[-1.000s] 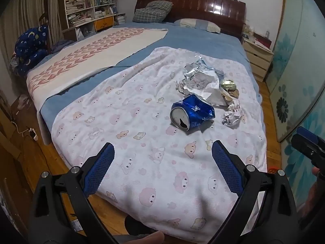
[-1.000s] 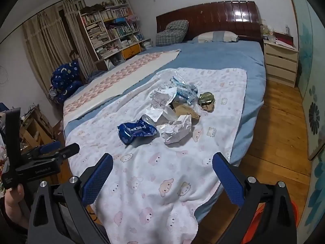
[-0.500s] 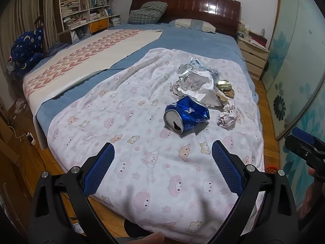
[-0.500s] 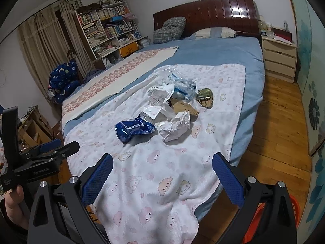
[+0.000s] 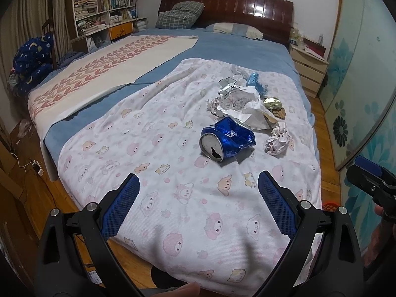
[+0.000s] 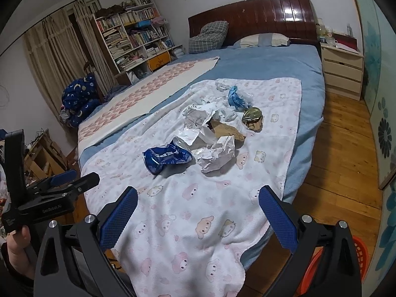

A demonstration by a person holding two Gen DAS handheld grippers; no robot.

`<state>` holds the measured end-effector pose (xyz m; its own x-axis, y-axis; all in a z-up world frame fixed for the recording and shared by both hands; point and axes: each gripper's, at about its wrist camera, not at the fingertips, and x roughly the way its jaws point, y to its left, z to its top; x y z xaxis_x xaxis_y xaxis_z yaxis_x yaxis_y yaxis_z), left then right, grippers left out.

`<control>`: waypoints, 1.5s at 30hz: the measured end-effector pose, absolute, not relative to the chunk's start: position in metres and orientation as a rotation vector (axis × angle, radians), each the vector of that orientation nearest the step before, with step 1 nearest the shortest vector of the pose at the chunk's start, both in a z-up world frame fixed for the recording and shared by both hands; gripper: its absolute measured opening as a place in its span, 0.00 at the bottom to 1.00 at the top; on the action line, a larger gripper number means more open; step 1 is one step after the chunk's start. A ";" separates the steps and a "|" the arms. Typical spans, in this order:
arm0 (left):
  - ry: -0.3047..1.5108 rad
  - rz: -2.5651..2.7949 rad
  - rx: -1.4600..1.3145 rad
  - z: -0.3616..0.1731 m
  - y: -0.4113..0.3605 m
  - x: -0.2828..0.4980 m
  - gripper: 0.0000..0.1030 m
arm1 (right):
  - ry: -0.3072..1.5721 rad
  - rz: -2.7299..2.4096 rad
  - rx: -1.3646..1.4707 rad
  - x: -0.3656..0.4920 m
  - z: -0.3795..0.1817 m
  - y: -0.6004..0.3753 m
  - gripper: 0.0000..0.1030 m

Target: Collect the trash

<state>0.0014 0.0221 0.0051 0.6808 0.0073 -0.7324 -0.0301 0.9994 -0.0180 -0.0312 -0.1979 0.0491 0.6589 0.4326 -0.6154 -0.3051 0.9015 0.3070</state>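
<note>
Blue sheeting covers the wide bed (image 5: 222,49), which fills most of both views beneath a dark wooden headboard (image 5: 230,7). Over its near end lies a white blanket (image 5: 173,185) printed with pink and tan cartoon animals, and all the trash sits on it, toward the side nearest the wooden floor (image 6: 341,133).

The biggest piece is a heap of crumpled white and silvery wrappers (image 5: 237,99) at the far end of the cluster. Just in front of it lies a crushed blue can (image 5: 226,139), on its side, badly dented, its silver top with the open mouth turned toward the left wrist camera. Beside the can, nearer the bed's edge, rests a crumpled paper ball (image 5: 277,141). A torn brown cardboard scrap (image 6: 226,131) pokes from under the wrappers, a twisted blue plastic bag (image 6: 236,97) lies behind them, and a small gold lid (image 6: 252,114) sits at the outer edge.

The left gripper (image 5: 198,205) hovers above the blanket's near end, fingers spread wide apart and holding nothing. The right gripper (image 6: 198,212) does likewise, fingers wide apart and bare, with an orange basket (image 6: 358,255) on the floor below it.
</note>
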 end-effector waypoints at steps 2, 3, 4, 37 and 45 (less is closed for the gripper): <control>0.822 0.022 -0.029 0.005 0.022 0.001 0.93 | 0.742 0.414 0.188 -0.031 0.049 -0.198 0.94; 0.821 0.024 -0.030 0.005 0.022 0.002 0.93 | 0.746 0.412 0.191 -0.031 0.048 -0.199 0.94; 0.823 0.023 -0.032 0.005 0.022 0.002 0.93 | 0.747 0.414 0.198 -0.030 0.048 -0.199 0.94; 0.833 0.020 -0.046 0.005 0.028 0.001 0.93 | 0.765 0.384 0.092 0.017 0.041 -0.168 0.94; 0.844 0.032 -0.050 0.001 0.033 0.005 0.93 | 0.858 0.366 0.058 0.086 0.003 -0.138 0.93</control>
<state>0.0045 0.0326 0.0007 0.6640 0.0082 -0.7477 -0.0479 0.9983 -0.0317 0.0863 -0.1378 0.0034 0.5956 0.3377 -0.7288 -0.2918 0.9363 0.1954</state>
